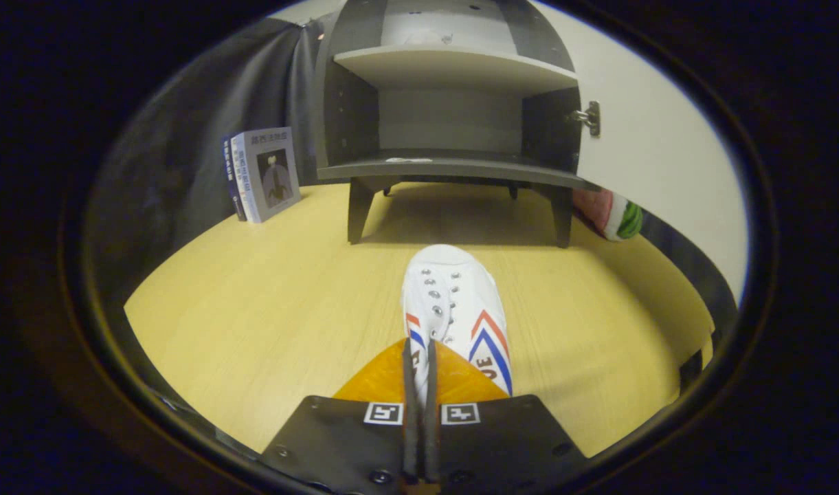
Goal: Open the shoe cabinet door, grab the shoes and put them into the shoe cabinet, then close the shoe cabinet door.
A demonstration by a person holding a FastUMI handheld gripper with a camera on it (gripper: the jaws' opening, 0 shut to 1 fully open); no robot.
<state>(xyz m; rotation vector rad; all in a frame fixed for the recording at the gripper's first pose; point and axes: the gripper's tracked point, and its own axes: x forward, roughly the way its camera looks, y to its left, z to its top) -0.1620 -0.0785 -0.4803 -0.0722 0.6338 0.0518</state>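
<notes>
Jaws pressed nearly together, pinching the heel edge of the white canvas sneaker with red and blue chevrons (453, 302), which points toward the grey wooden shoe cabinet (453, 110) across the pale wood desk (268, 309). Cabinet's white door (659, 151) stands open; both shelves look bare. Two upright books (262, 173) stand left of the cabinet.
</notes>
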